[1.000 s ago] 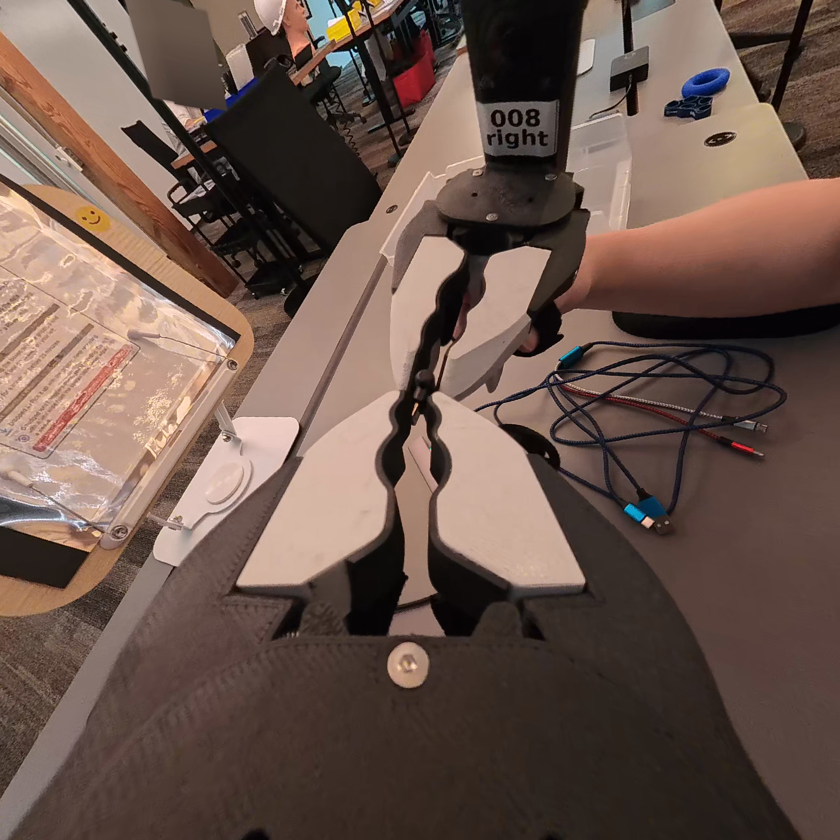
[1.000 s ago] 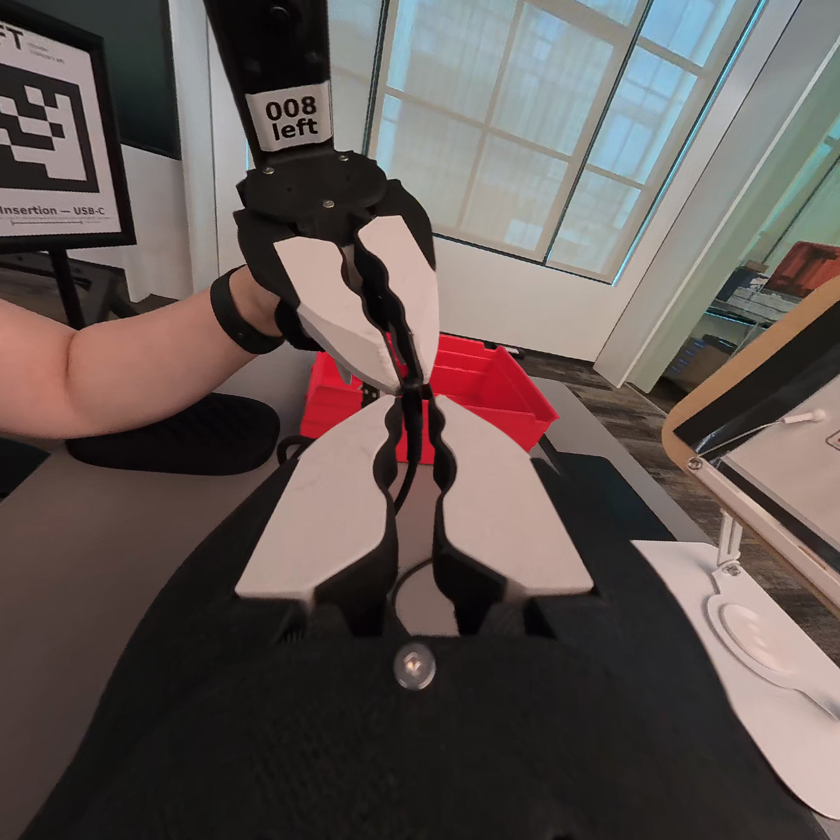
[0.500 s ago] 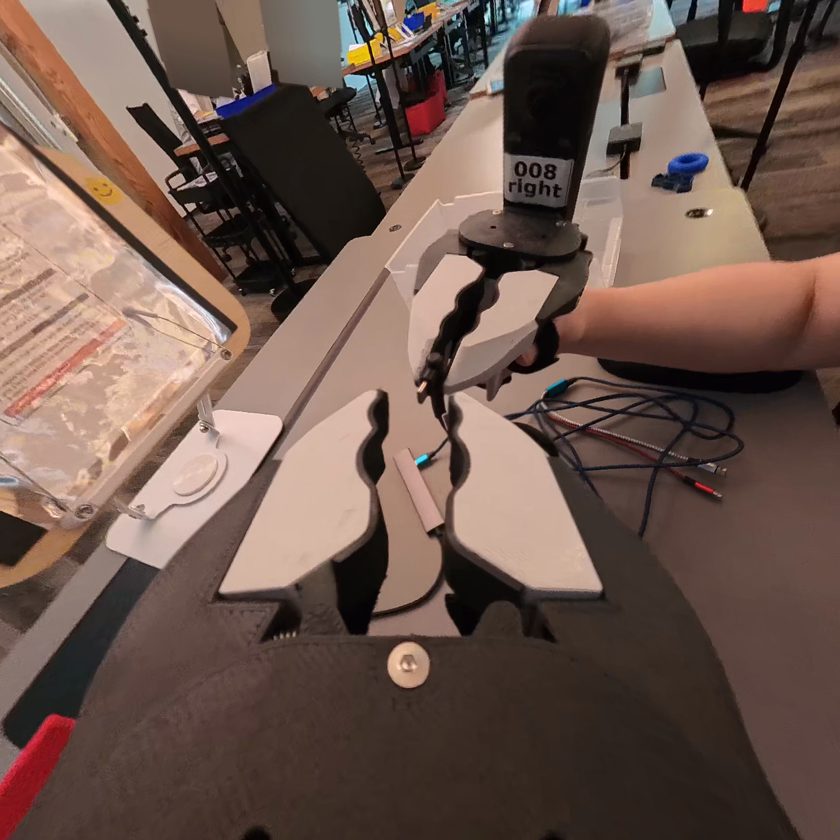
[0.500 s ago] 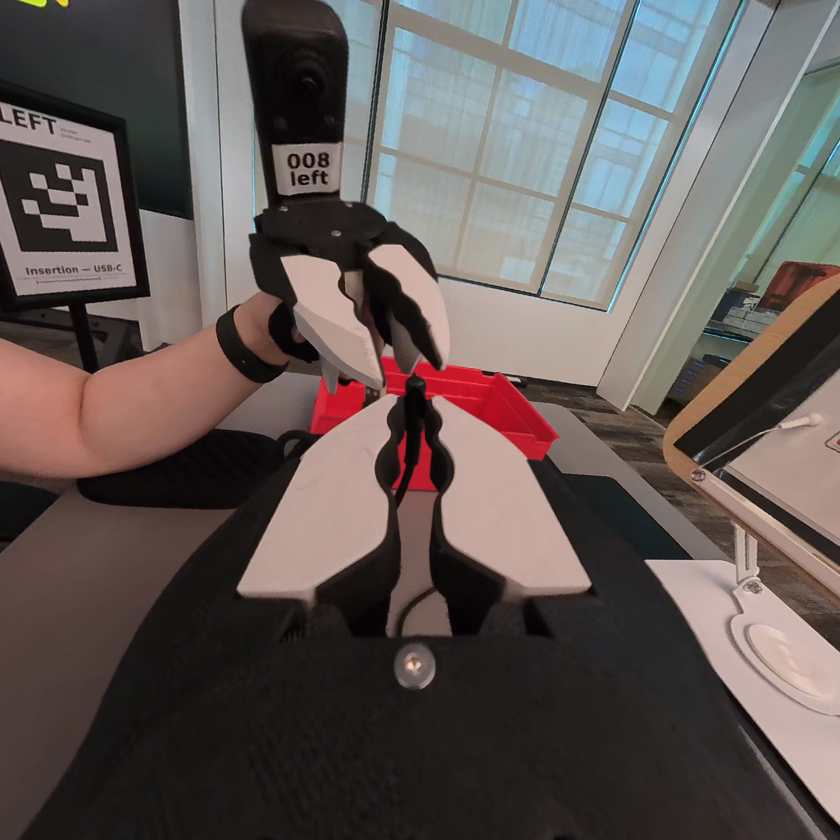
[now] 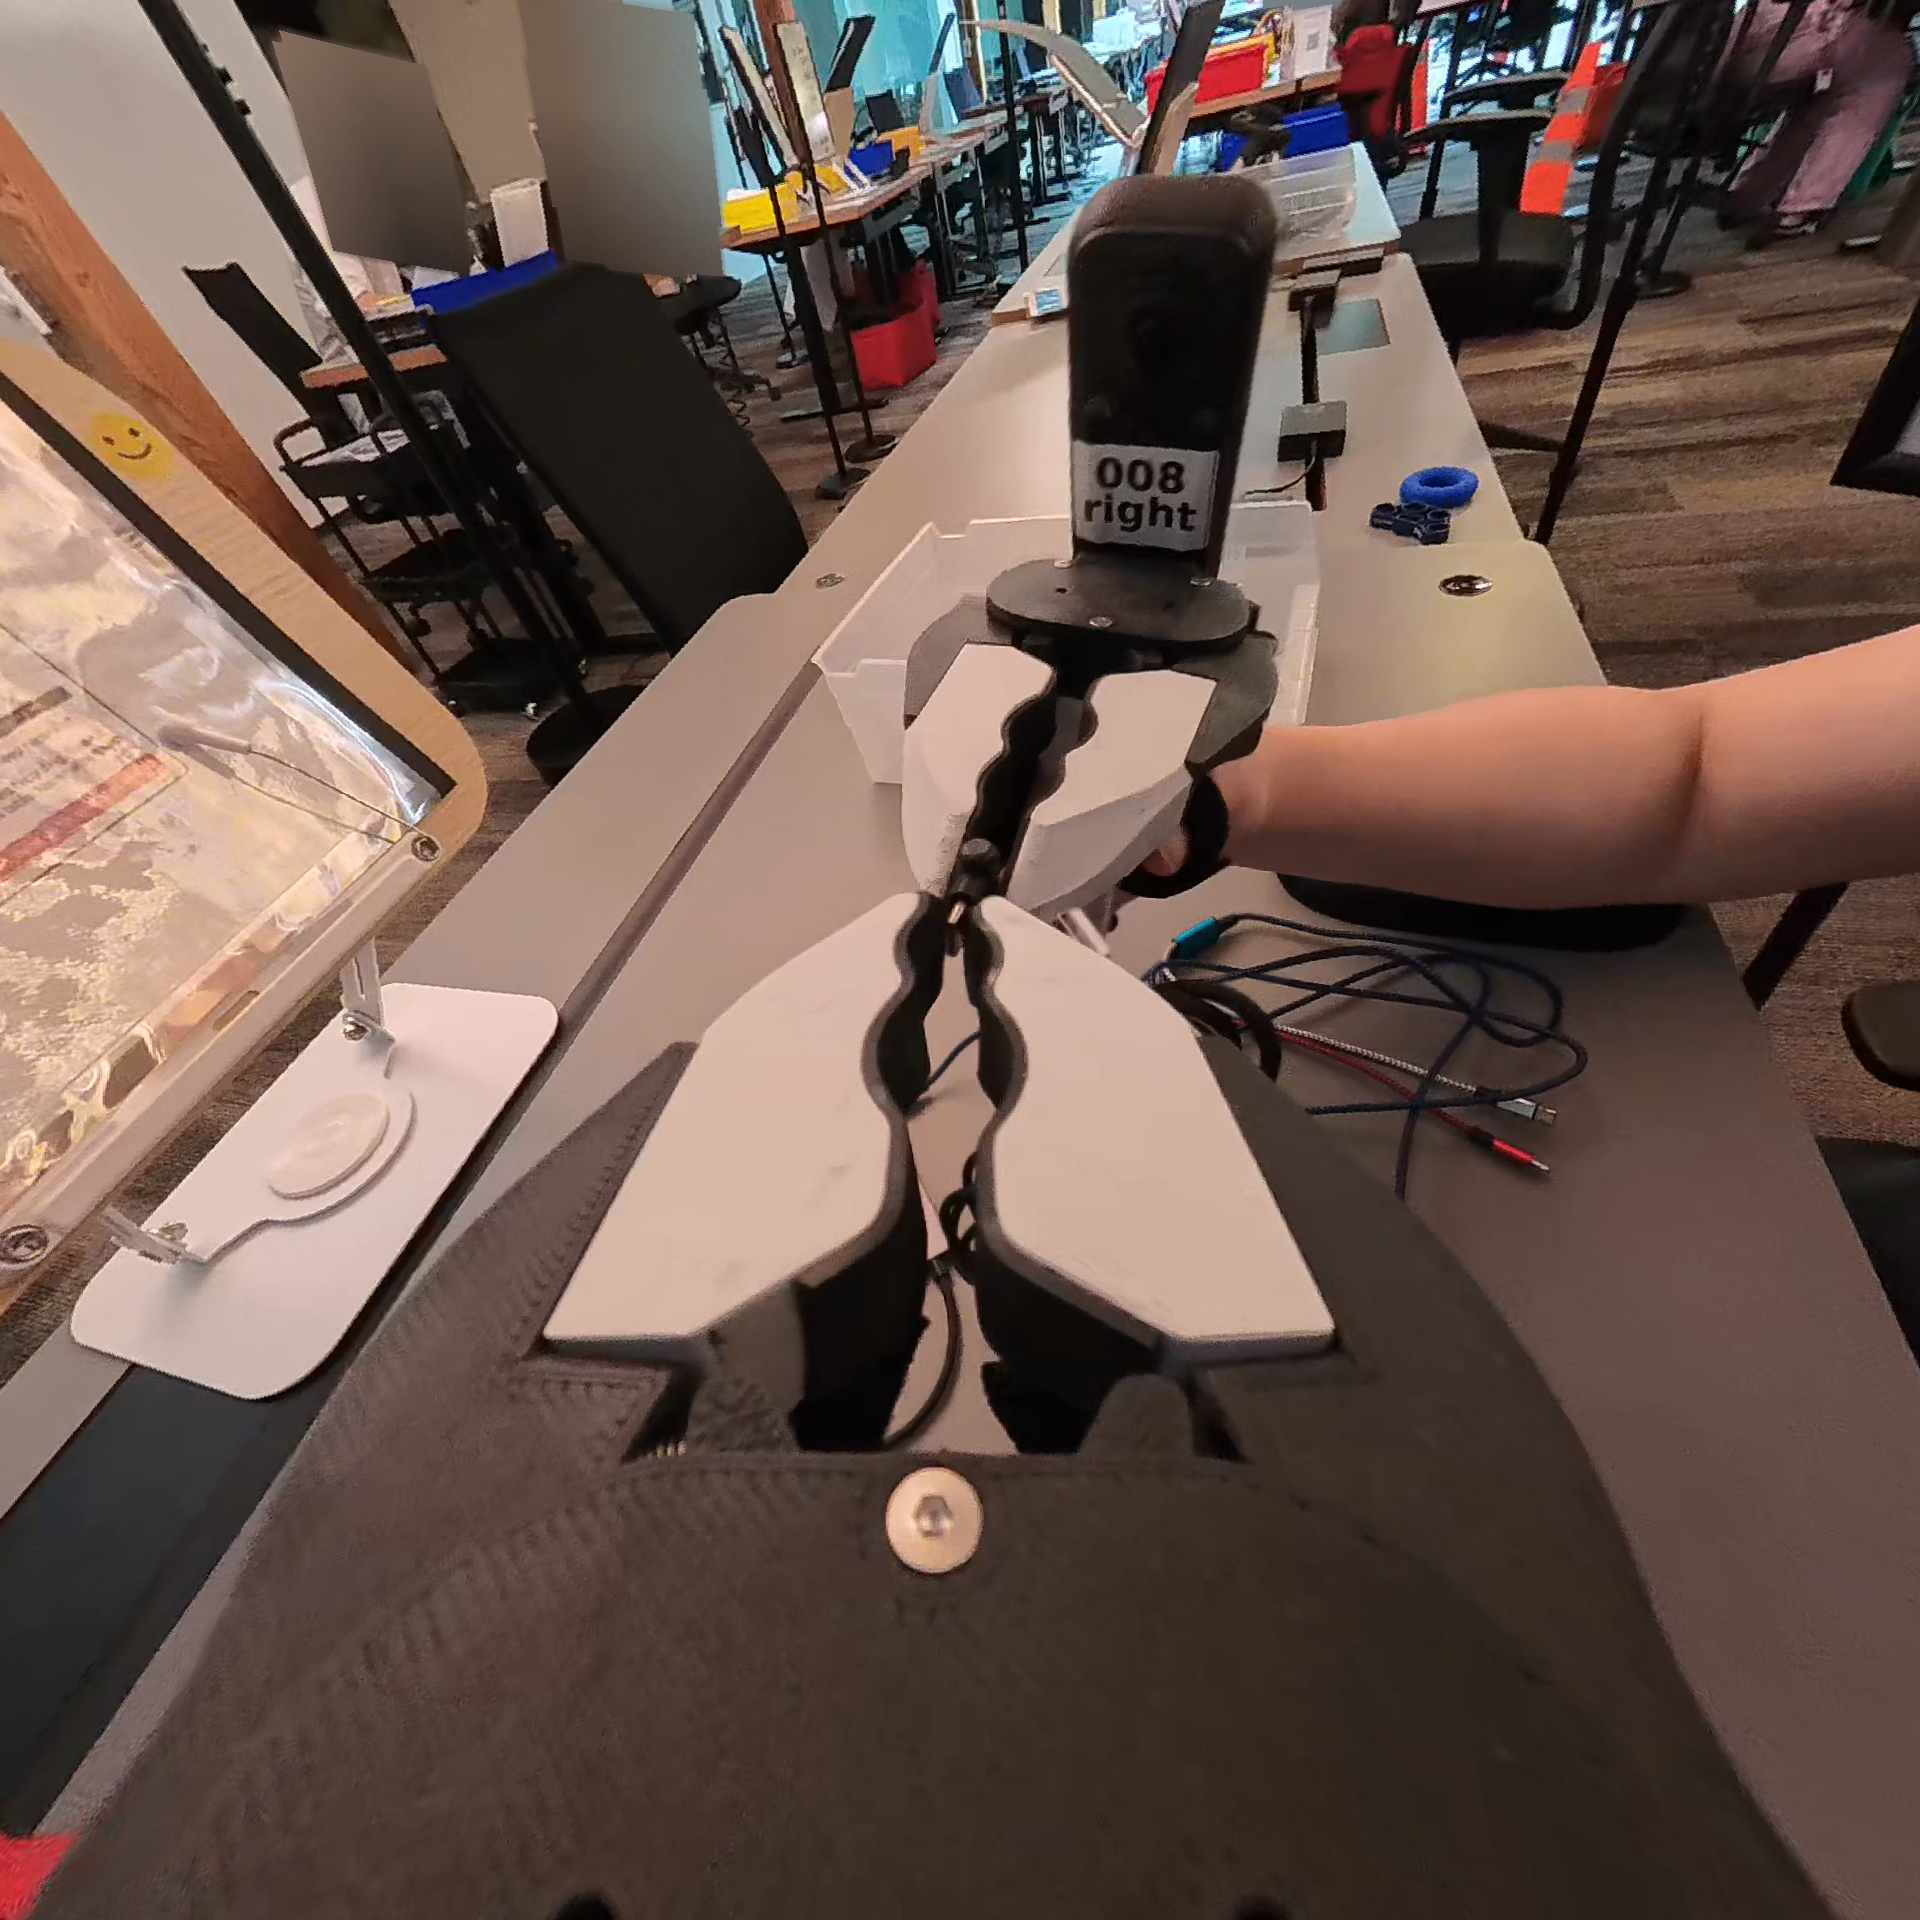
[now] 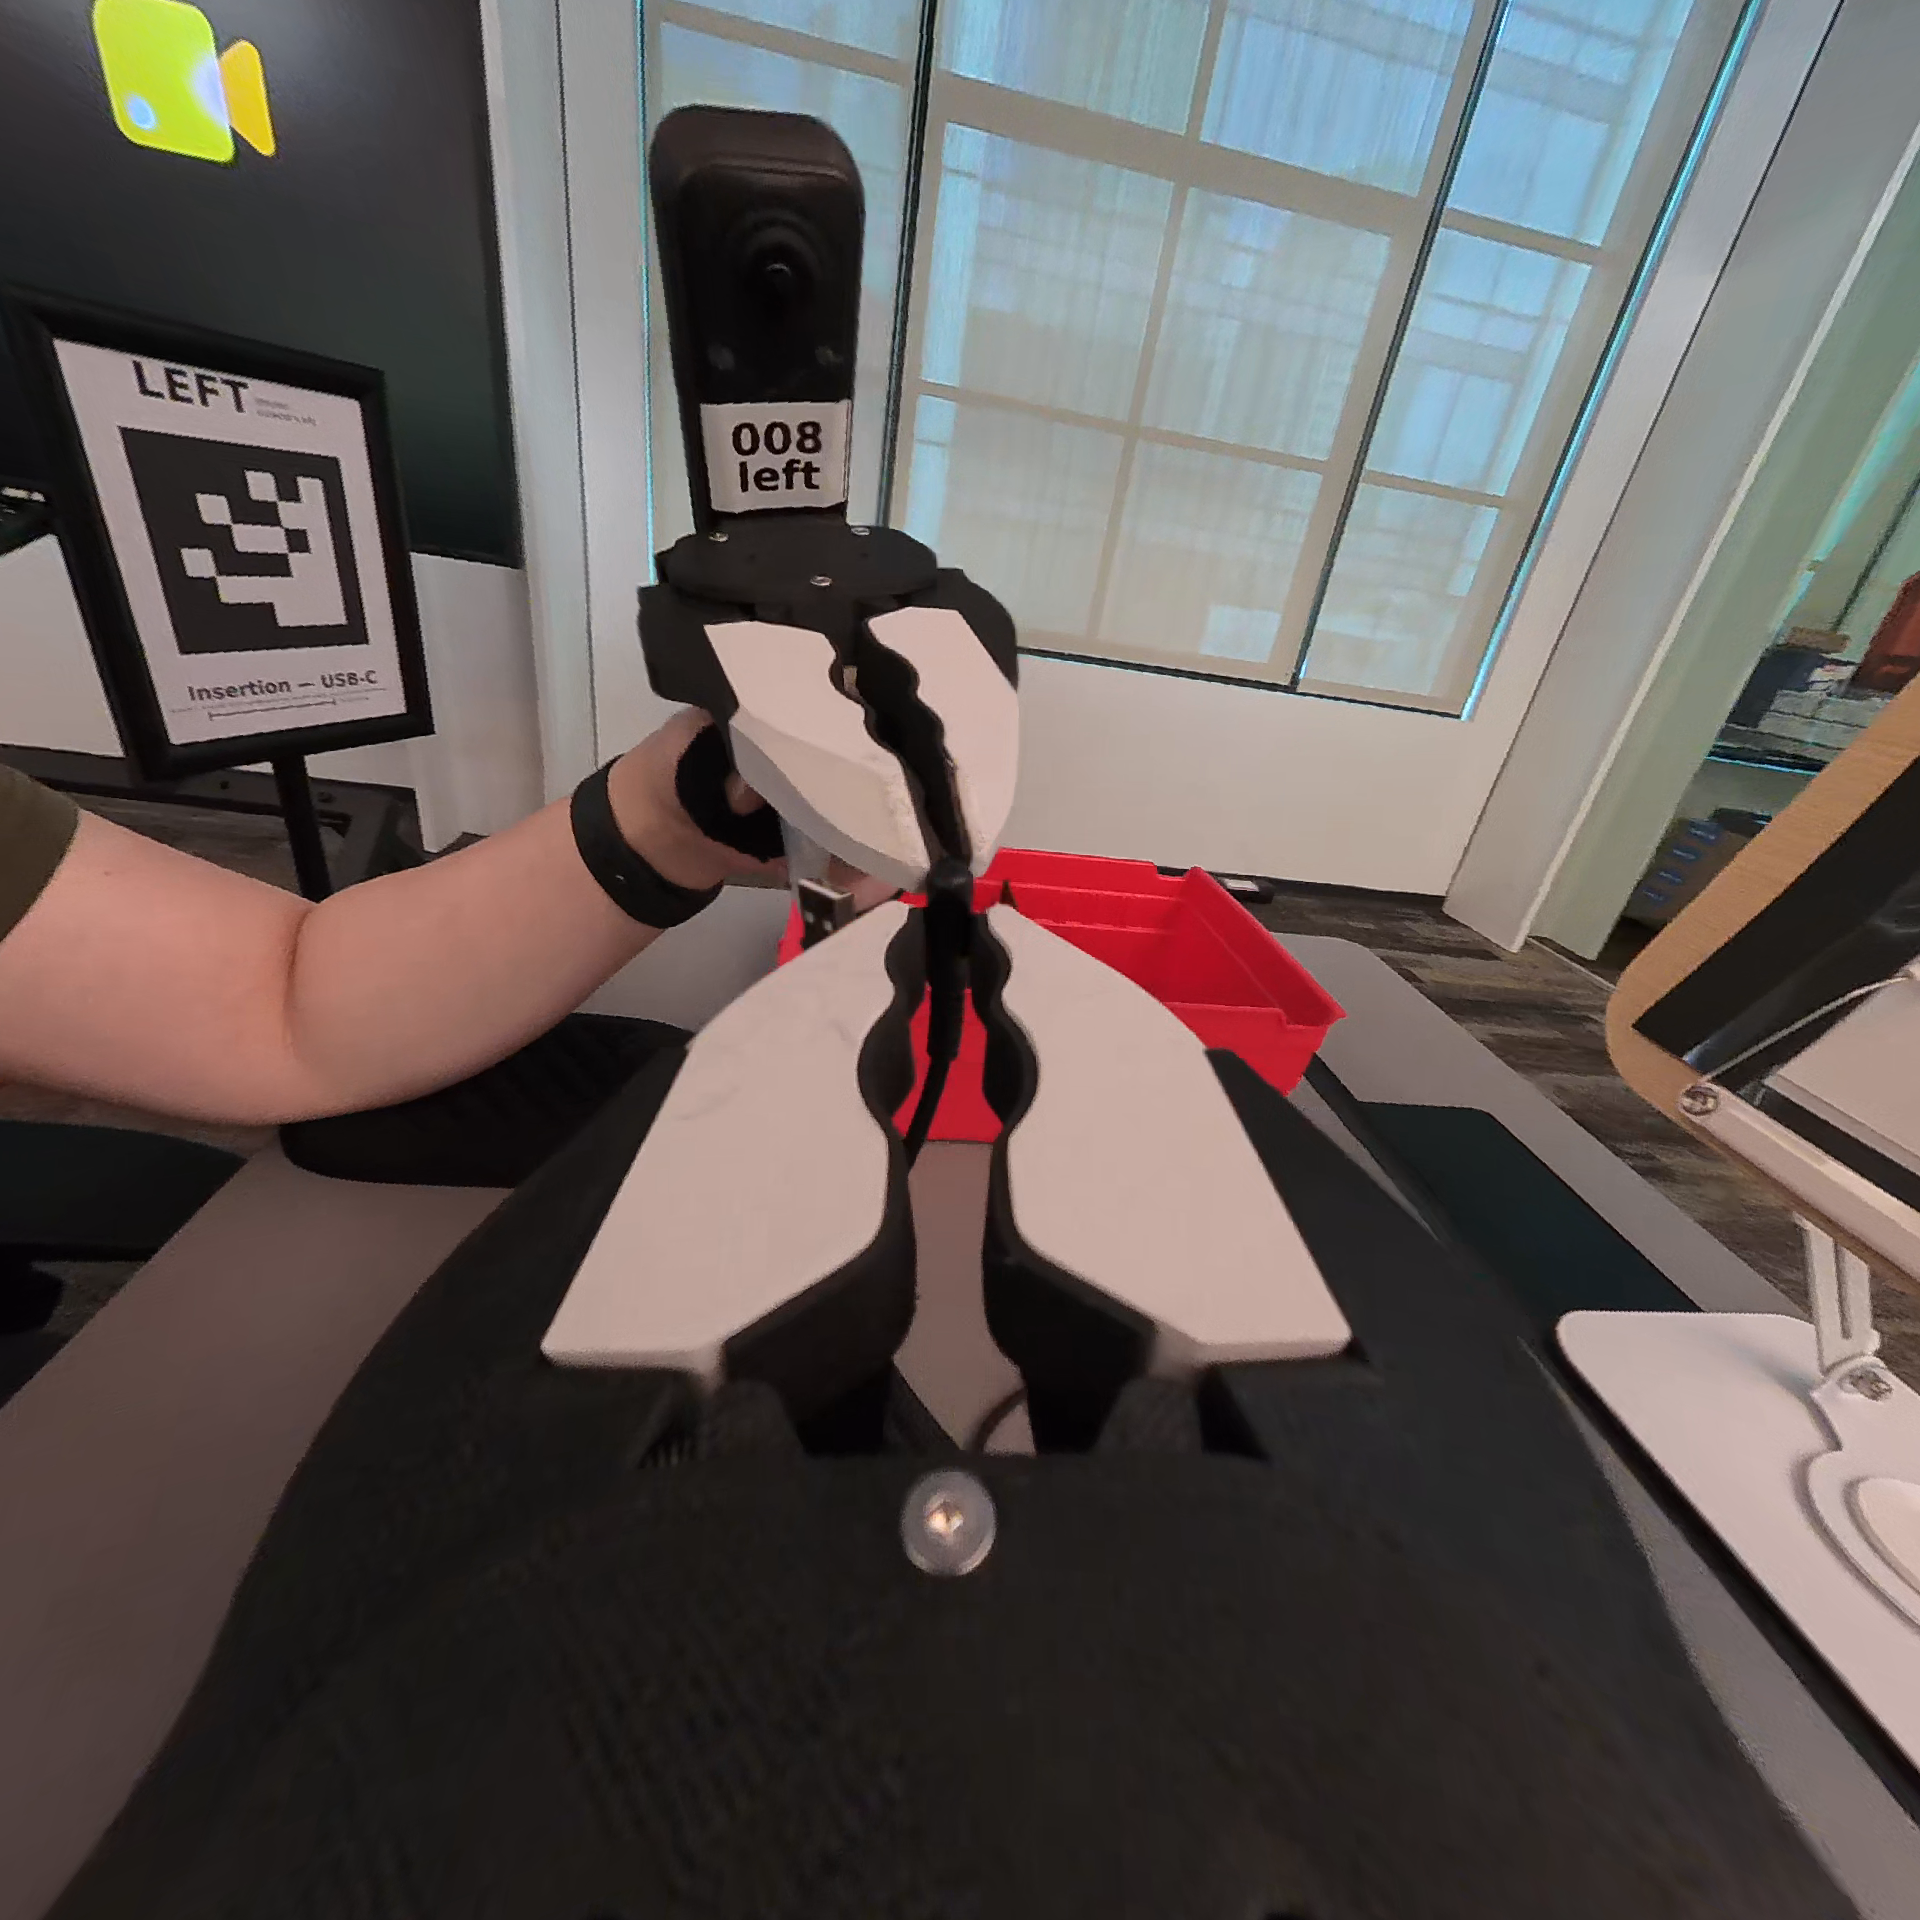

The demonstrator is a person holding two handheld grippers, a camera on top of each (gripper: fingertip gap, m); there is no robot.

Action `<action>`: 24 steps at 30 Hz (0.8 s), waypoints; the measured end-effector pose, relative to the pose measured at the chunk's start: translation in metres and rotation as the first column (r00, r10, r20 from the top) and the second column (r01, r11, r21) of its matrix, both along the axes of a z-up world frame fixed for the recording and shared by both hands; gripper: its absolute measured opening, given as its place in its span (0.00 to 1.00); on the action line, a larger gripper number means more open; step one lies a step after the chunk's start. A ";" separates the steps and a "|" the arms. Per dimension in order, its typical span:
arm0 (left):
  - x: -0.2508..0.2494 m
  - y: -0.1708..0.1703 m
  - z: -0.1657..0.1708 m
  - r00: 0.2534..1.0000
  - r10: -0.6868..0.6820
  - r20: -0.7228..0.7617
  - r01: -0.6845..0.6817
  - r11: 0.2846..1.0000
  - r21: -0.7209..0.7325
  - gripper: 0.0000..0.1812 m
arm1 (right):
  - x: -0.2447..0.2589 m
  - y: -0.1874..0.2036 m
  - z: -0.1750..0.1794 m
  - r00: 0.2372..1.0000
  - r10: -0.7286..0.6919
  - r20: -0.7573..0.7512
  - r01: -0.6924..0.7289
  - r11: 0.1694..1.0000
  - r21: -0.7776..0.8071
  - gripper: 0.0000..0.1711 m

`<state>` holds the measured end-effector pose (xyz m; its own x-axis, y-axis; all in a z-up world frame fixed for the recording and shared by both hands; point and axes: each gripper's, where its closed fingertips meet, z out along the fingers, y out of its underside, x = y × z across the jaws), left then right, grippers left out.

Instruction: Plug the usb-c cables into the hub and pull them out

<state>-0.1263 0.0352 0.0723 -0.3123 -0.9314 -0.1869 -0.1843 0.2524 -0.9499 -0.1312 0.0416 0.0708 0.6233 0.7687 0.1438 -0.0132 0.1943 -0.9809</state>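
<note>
Half a second ago the two grippers stood apart with the left one spread wide; now they have come back tip to tip above the grey table [image 5: 1558, 1351], and the left gripper [image 5: 951, 914] has drawn its fingers nearly together. In the left wrist view a small metal plug tip shows between its fingertips, but whether they clamp it or merely frame it I cannot tell (the wavy black pads hide the contact). The right gripper [image 6: 948, 914] is closed on a black cable [image 6: 940, 1029], whose connector boot pokes out past its tips and meets the tips of the left gripper in the right wrist view; the cord runs back down between the white fingers [image 6: 769, 1164] toward the camera. The same gripper seen from the left wrist view [image 5: 977, 868] holds that black boot aimed at the left fingertips. A silver plug [image 6: 823, 902] hangs just under the left gripper's body, beside the person's hand [image 6: 717, 800]. The hub itself cannot be made out clearly in either view. On the table to the right lies a loose tangle of spare cables [image 5: 1382, 1029], blue, red and braided, well apart from both grippers. A red bin [image 6: 1164, 966] sits behind the meeting tips.
</note>
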 end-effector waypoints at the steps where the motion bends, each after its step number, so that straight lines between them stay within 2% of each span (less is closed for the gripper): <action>1: 0.000 -0.001 0.001 1.000 -0.004 0.005 0.004 1.000 0.006 0.02 | 0.000 -0.001 0.001 1.000 0.010 -0.013 -0.010 1.000 -0.004 0.05; 7: -0.003 -0.007 0.008 0.999 -0.022 0.024 0.022 1.000 0.021 0.01 | -0.002 -0.005 0.009 0.991 0.072 -0.113 -0.076 0.997 -0.026 0.06; 19: -0.004 -0.009 0.007 0.999 -0.036 0.008 0.035 0.999 0.018 0.01 | -0.005 -0.007 0.007 0.982 0.120 -0.147 -0.130 0.989 -0.064 0.05; 24: -0.003 -0.009 0.008 0.999 -0.034 0.028 0.033 0.999 0.016 0.01 | -0.003 -0.008 0.008 0.989 0.104 -0.103 -0.110 0.993 -0.053 0.05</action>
